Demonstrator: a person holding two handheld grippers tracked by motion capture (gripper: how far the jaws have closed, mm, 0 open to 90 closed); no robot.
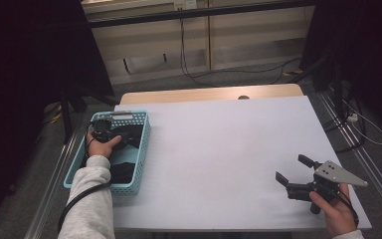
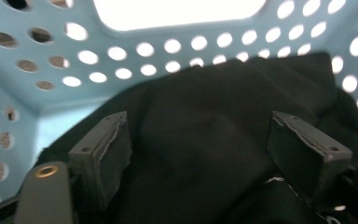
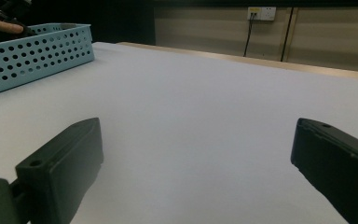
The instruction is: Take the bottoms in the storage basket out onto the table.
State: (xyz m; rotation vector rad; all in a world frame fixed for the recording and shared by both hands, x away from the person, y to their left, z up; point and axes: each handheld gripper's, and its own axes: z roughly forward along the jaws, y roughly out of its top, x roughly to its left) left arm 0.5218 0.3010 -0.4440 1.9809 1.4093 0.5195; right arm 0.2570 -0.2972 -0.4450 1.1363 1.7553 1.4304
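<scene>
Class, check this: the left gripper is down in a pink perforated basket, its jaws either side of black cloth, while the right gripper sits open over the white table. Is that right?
Not quite: the basket is light blue, not pink, as the high view shows. The left gripper does straddle the black cloth, and the right gripper is open over the white table.
</scene>
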